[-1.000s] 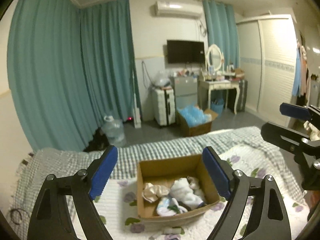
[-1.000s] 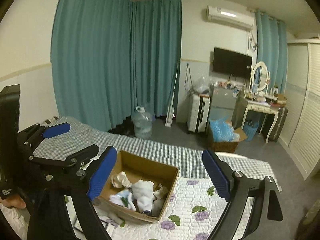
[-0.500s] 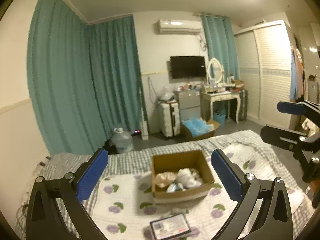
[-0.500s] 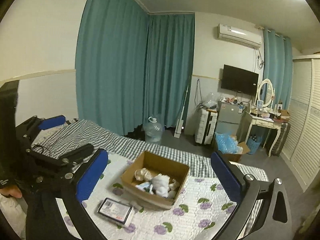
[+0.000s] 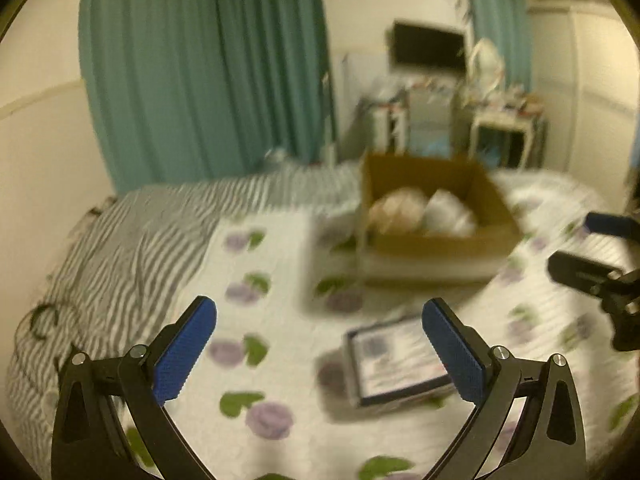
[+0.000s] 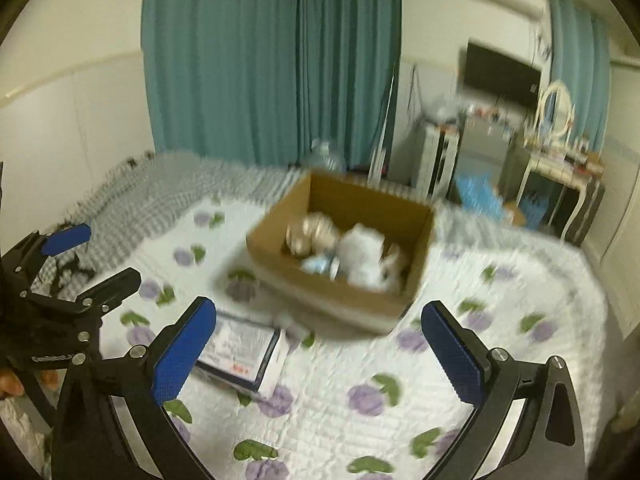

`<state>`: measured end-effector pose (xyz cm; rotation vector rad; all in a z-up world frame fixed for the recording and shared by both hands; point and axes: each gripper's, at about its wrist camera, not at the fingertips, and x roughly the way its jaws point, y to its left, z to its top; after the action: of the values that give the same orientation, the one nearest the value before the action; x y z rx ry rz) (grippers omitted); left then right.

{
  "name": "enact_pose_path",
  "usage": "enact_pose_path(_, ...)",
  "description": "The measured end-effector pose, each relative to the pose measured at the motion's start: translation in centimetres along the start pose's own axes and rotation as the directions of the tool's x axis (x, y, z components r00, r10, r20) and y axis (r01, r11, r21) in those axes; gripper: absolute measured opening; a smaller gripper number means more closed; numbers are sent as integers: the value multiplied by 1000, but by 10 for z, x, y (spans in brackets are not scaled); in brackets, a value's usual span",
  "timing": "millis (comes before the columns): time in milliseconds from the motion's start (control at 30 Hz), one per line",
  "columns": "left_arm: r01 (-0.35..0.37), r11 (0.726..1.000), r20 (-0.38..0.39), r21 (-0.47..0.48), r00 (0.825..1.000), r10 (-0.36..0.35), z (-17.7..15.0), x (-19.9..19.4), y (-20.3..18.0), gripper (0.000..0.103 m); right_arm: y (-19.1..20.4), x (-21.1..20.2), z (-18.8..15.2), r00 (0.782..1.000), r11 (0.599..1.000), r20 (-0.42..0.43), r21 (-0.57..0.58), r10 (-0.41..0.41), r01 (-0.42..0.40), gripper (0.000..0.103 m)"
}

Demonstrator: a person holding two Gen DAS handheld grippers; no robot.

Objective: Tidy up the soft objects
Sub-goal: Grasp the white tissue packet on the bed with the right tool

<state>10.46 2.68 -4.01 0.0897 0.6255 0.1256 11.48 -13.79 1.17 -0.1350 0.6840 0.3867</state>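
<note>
Both tools, left tool [image 5: 319,354] and right tool [image 6: 318,354], were spread wide, gripping nothing. Pale, crumpled soft objects [image 6: 354,254] filled the cardboard box [image 6: 320,294] on the bed [image 6: 500,344], well ahead of both.

The quilt [image 6: 460,320] on the bed is white, printed with purple flowers and green leaves. Beyond it lies a grey-and-white checked blanket [image 6: 180,184] (stripes, from the left camera's blur). The cardboard box [image 6: 332,288] is plain brown; inside it sit a beige bundle [image 6: 312,232], a white one [image 6: 360,252] and a bit of pale blue cloth [image 6: 316,266]. The flat packet [image 6: 240,344] on the quilt is white with a dark border. Each claw, left [image 5: 320,352] and right [image 6: 320,350], is black with blue pads. The curtains [image 6: 272,60] are teal, the walls cream.
</note>
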Motion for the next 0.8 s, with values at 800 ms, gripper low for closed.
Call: enact_pose_path(800, -85, 996, -315, -14, 946, 77, -75, 90, 11, 103, 38, 145, -64, 940, 985, -293, 57, 175, -165, 103)
